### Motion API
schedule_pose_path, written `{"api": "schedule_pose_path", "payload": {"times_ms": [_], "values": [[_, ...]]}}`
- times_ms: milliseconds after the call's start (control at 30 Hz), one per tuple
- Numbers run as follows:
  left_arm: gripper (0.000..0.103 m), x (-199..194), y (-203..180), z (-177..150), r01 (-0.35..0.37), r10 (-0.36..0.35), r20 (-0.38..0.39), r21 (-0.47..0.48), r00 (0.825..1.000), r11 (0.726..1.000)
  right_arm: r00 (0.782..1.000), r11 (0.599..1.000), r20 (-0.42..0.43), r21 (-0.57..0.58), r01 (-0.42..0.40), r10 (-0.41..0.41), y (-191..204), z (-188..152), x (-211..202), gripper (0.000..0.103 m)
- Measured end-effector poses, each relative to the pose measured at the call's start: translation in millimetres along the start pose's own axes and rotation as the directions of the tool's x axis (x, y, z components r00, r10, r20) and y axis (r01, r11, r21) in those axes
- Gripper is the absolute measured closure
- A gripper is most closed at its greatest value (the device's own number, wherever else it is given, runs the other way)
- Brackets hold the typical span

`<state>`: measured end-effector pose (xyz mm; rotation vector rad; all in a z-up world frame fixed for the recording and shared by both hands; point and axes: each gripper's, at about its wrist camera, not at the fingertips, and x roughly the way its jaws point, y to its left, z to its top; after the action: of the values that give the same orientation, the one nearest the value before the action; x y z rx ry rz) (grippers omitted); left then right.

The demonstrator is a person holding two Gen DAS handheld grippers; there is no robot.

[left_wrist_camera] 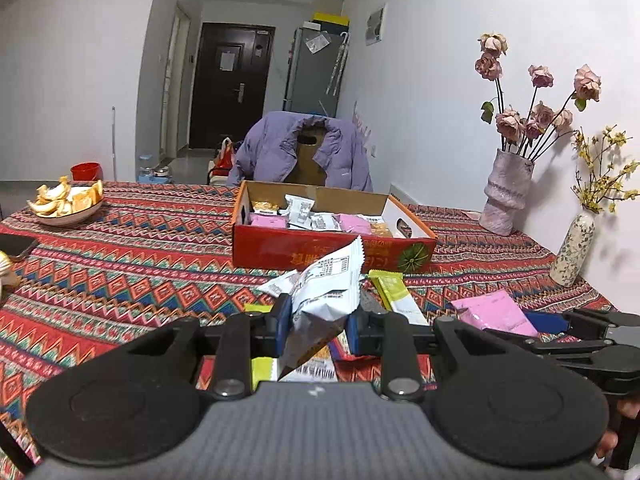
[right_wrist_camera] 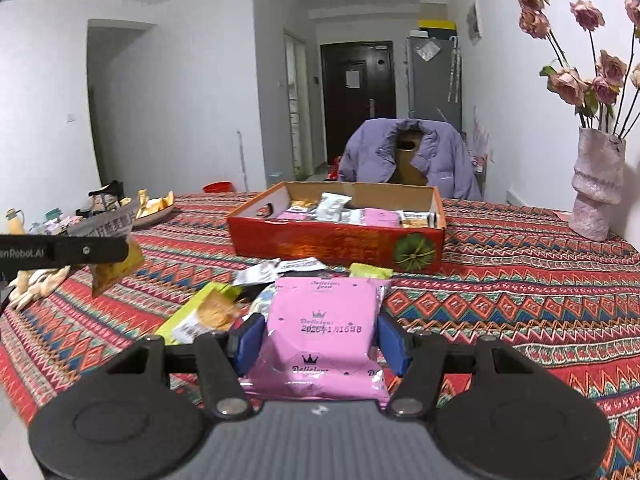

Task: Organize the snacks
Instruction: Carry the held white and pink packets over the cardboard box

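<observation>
Pink packet [right_wrist_camera: 320, 332] sits squarely between your right tongs [right_wrist_camera: 320, 338], its two sides pressed by the blue pads [right_wrist_camera: 250, 342], so the tongs are pinching it across its width. It is flat, with the printed side up, and its near end reaches back over the gripper body. It is clear of the cloth [right_wrist_camera: 520, 280].

Your left tongs [left_wrist_camera: 318, 326] are pressed tight on a crumpled white packet [left_wrist_camera: 328, 284]. The wrapper is squeezed to a narrow waist between the pads [left_wrist_camera: 285, 320]; its serrated top stands up and forward of the tips, and its lower corner hangs below them, off the cloth.

Ahead of both tongs is the red box [left_wrist_camera: 332, 250], open, with pink, white and yellow packets in it. Between the box and your tongs loose snacks lie on the cloth: a yellow-green bar [left_wrist_camera: 394, 292] just right of the white packet, and another white wrapper [left_wrist_camera: 280, 284] to its left. In the right view a yellow-green cracker pack [right_wrist_camera: 204, 312] lies just left of the pink packet.
</observation>
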<state>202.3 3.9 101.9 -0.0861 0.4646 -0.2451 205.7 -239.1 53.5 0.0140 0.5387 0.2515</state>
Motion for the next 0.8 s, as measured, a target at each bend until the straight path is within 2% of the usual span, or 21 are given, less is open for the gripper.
{"api": "schedule_pose_path", "payload": {"times_ms": [200,433,633,800], "values": [[0.076,-23,0,-17,-0.020,0.020,-0.005,-0.019,1.000,1.000,1.000,1.000,0.007,-0.003,0.000,0.000,7,-10,-20,0.043],[0.076,-24,4,-21,-0.022,0.021,-0.013,-0.025,1.000,0.999,1.000,1.000,0.003,-0.005,0.014,-0.014,7,-11,-19,0.043],[0.076,-3,7,-7,-0.003,0.002,-0.031,-0.016,1.000,1.000,1.000,1.000,0.003,-0.001,0.021,-0.021,1,-1,-7,0.043],[0.076,34,9,30,0.049,-0.049,-0.037,-0.001,0.998,0.999,0.999,0.999,0.027,-0.003,0.046,-0.046,-14,27,15,0.043]]}}
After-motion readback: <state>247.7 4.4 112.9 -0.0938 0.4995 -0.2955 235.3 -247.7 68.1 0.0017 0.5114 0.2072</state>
